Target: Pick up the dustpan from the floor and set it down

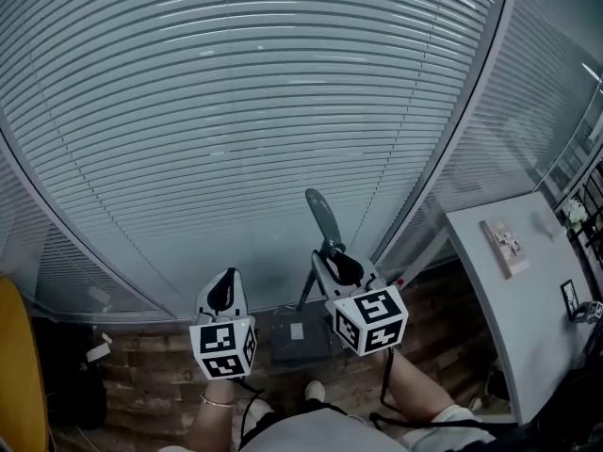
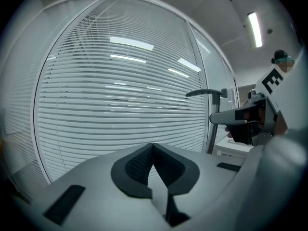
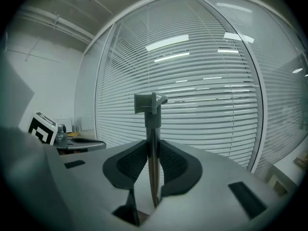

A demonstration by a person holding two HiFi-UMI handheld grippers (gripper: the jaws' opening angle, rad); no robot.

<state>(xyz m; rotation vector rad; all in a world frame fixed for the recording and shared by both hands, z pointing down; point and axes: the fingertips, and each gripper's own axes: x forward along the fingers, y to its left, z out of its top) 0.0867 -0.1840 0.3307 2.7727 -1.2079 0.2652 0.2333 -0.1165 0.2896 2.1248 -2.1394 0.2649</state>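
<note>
Grey dustpan (image 1: 301, 339) — long handle (image 1: 324, 219) upright

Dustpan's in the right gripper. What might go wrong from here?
1. The right gripper pinches only the thin dustpan handle, so the pan below could swing or twist in the grip.
2. The handle's top looks near the blinds and could knock them.

Left gripper (image 1: 226, 281), beside and left of the right gripper (image 1: 334, 255): jaws closed together, nothing between them. Right gripper: jaws clamped on the dustpan handle (image 3: 153, 143). Left forearm (image 1: 213, 422) and right forearm (image 1: 422, 398) trail behind the grippers.
</note>
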